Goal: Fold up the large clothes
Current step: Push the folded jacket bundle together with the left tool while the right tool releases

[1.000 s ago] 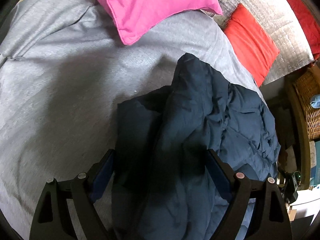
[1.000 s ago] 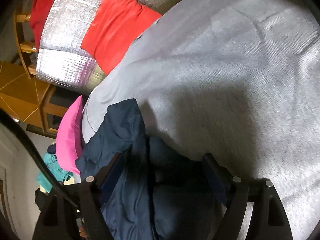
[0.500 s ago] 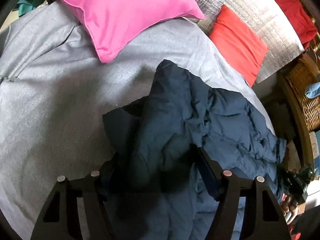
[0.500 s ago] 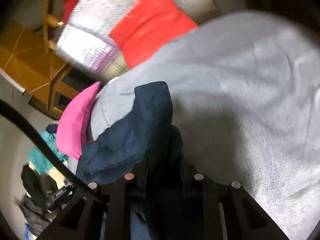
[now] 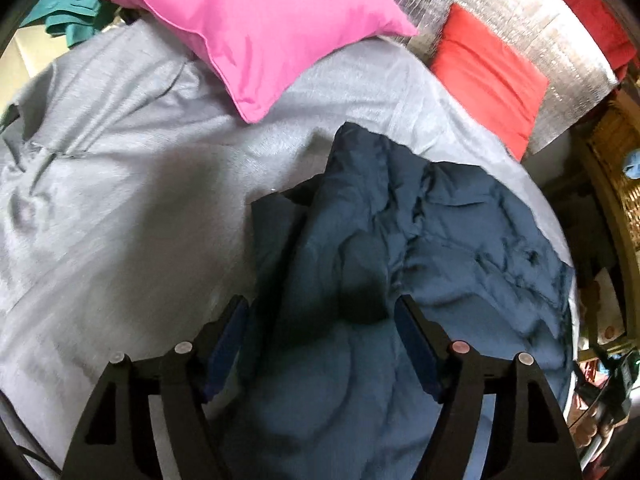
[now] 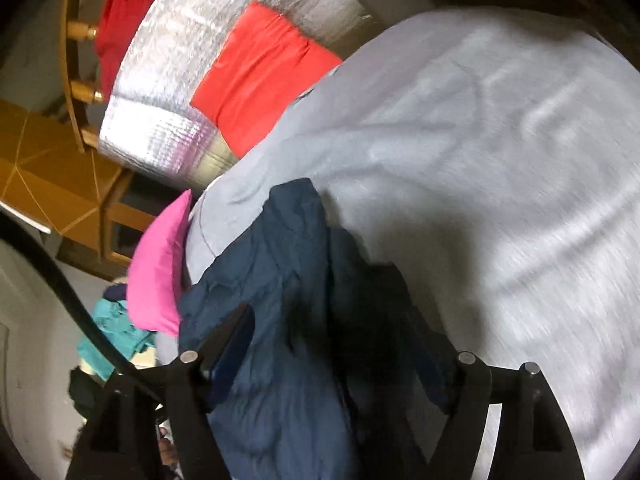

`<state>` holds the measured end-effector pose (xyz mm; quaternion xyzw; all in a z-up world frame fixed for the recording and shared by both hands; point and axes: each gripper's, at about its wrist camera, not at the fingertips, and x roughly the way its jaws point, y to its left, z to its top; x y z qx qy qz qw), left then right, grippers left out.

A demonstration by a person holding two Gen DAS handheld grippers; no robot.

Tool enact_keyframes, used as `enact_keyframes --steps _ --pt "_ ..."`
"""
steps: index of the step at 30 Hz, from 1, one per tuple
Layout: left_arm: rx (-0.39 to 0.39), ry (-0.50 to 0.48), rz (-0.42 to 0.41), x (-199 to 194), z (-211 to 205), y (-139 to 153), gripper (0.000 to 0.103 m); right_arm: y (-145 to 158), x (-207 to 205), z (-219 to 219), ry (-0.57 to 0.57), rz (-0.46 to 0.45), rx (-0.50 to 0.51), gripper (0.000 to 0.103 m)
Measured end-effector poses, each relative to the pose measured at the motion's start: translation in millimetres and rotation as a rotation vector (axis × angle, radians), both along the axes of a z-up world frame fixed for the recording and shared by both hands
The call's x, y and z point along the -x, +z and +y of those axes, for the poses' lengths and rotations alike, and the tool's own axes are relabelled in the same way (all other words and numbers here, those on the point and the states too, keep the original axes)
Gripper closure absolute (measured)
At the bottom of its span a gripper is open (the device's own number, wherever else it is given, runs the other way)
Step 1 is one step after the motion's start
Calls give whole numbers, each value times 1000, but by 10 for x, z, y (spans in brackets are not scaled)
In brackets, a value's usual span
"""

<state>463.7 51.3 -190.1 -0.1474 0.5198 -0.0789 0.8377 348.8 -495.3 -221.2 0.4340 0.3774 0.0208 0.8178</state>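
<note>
A dark navy padded jacket [image 5: 420,248] lies crumpled on the grey bed cover [image 5: 120,200]. My left gripper [image 5: 322,320] is open, its fingers spread either side of the jacket's near part, just above the cloth. In the right wrist view the jacket [image 6: 280,280] runs up between the fingers of my right gripper [image 6: 340,336], which is open too. The right finger is partly hidden by dark cloth. The grey cover [image 6: 500,160] fills the right side there.
A pink pillow [image 5: 260,28] lies at the head of the bed, a red cushion [image 5: 488,76] against a silver quilted panel [image 5: 532,12]. Teal clothes [image 5: 68,4] lie far left. A wicker basket [image 5: 620,184] stands past the right edge. Wooden furniture [image 6: 48,176] stands beyond.
My right gripper was shut on the jacket half a second ago and has opened, letting it go. My left gripper stayed open and pulled back a little. The jacket has spread and settled.
</note>
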Motion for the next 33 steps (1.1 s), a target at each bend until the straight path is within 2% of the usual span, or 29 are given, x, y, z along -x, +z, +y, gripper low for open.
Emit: enact_keyframes --steps 4,7,13,16,19,21,23,26,28,29,33 --pt "-10 12 -2 254 179 -11 23 -199 329 -10 3 50 -46 25" --pt "11 30 44 380 318 -113 23 -375 464 71 29 77 -89 24" --pt "131 60 84 655 558 -288 23 -602 244 310 116 102 -105 23" --pt "171 55 104 707 533 -384 21 -617 110 411 149 63 -112 21" --pt "216 27 123 673 407 -468 17 -583 19 572 185 41 -47 20" --pt "194 -2 112 650 266 -468 12 -588 -17 625 190 35 -14 20" --pt "170 -16 97 608 175 -470 12 -574 -48 658 187 24 7 33" --pt "200 7 83 545 152 -464 12 -572 -87 699 182 27 2 45" --pt "206 7 51 539 144 -398 19 -508 -94 744 182 15 18 53" --pt "196 0 30 541 125 -349 27 -452 -104 774 180 3 28 57" --pt "178 -16 7 548 87 -291 28 -216 -24 813 180 -74 88 58"
